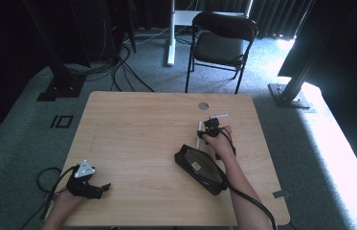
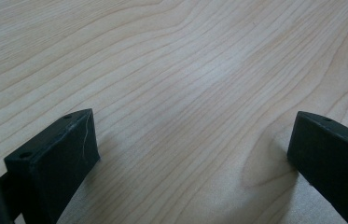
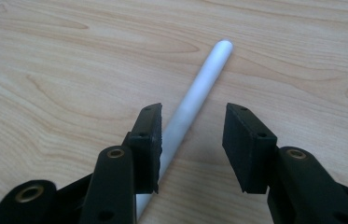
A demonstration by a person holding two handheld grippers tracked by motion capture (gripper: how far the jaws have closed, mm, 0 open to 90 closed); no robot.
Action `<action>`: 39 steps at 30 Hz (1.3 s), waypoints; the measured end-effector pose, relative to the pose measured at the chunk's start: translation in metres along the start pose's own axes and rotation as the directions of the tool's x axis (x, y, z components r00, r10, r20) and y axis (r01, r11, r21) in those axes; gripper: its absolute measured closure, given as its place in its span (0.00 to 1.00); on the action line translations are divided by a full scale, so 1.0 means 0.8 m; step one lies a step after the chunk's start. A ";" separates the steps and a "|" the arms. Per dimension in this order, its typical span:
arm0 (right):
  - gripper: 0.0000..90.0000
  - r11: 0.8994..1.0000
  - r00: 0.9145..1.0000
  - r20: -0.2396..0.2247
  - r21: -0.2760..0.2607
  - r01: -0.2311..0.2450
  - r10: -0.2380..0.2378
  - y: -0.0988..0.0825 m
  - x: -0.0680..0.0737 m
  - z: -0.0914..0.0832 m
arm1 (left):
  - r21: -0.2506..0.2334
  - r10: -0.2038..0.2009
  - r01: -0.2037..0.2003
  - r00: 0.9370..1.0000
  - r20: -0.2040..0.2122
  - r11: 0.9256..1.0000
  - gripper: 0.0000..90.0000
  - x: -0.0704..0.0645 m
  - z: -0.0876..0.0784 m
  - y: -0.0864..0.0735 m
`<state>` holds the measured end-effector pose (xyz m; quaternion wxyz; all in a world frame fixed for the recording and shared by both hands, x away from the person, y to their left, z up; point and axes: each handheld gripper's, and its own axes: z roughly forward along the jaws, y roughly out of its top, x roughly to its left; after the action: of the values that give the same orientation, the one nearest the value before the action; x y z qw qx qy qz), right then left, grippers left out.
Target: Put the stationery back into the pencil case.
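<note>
Right tool spread astride the white pen near the surface's right edge, positioned for pinching; left tool spread, idle at the near-left corner.

On the table, the case lies at 4 o'clock from centre; the pen lies at its 12 o'clock, just beside it, with a chair beyond the table's far edge.
</note>
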<state>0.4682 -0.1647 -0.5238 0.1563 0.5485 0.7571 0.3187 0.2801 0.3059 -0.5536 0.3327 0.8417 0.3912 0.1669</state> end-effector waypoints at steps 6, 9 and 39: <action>0.65 1.000 1.000 0.010 0.022 0.011 -0.011 0.002 0.004 0.009 | 0.000 0.000 0.000 1.000 0.000 1.000 0.02 0.000 0.000 0.000; 0.67 0.999 1.000 0.018 0.033 0.014 -0.014 0.003 0.006 0.012 | 0.000 -0.001 0.001 1.000 0.000 1.000 0.02 0.000 0.000 0.000; 0.87 0.999 1.000 0.009 0.046 0.027 -0.028 0.000 -0.018 -0.013 | 0.000 -0.001 0.001 1.000 0.000 1.000 0.02 0.000 0.000 0.000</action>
<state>0.4675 -0.1809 -0.5176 0.1517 0.5430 0.7708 0.2966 0.2800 0.3059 -0.5536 0.3327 0.8416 0.3914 0.1668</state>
